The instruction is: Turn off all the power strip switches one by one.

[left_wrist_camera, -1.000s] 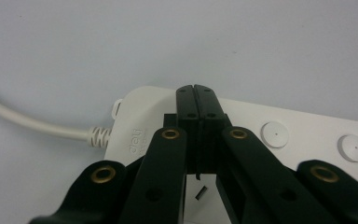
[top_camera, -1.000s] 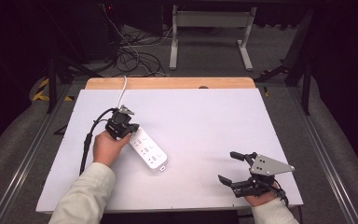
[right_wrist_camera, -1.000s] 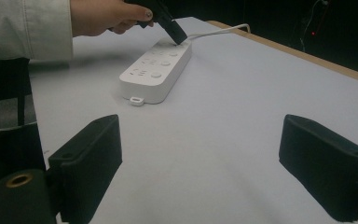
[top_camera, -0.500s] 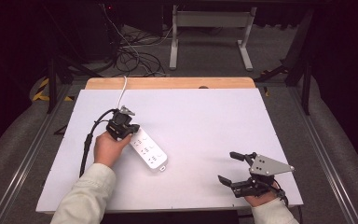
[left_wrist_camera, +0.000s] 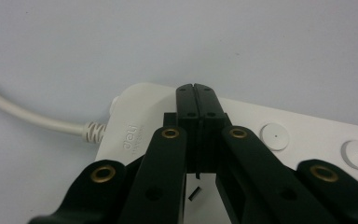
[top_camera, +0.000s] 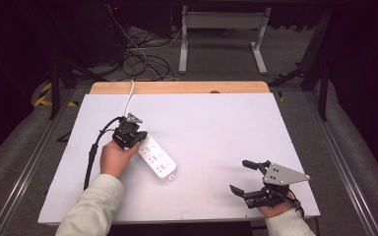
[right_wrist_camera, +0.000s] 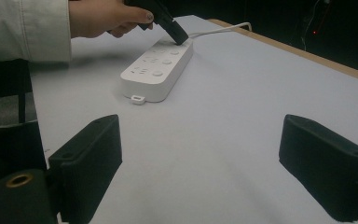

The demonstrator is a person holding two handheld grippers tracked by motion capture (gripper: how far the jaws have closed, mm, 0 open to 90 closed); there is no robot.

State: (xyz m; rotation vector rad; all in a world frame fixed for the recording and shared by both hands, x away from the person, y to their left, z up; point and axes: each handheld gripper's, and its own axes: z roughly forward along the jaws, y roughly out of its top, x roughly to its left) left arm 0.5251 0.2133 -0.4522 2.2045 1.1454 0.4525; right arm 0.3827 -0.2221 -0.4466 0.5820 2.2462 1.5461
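A white power strip point(top_camera: 157, 160) lies slanted on the white table top point(top_camera: 216, 128), and its white cord point(top_camera: 128, 96) runs off over the back edge. My left gripper point(top_camera: 138, 139) is shut with nothing between its jaws. Its closed tips point(left_wrist_camera: 196, 95) rest on the cord end of the power strip point(left_wrist_camera: 135, 126), beside round buttons. In the right gripper view the left gripper point(right_wrist_camera: 177, 37) slants down onto the far end of the strip point(right_wrist_camera: 156, 70). My right gripper point(top_camera: 240, 176) is open near the front right edge and holds nothing point(right_wrist_camera: 209, 149).
A wooden strip point(top_camera: 177, 87) borders the table's back edge. Behind it, cables lie on the floor point(top_camera: 142, 59) beside a grey stand's legs point(top_camera: 221, 29). A black cable point(top_camera: 91, 157) trails from the left gripper along the person's sleeve.
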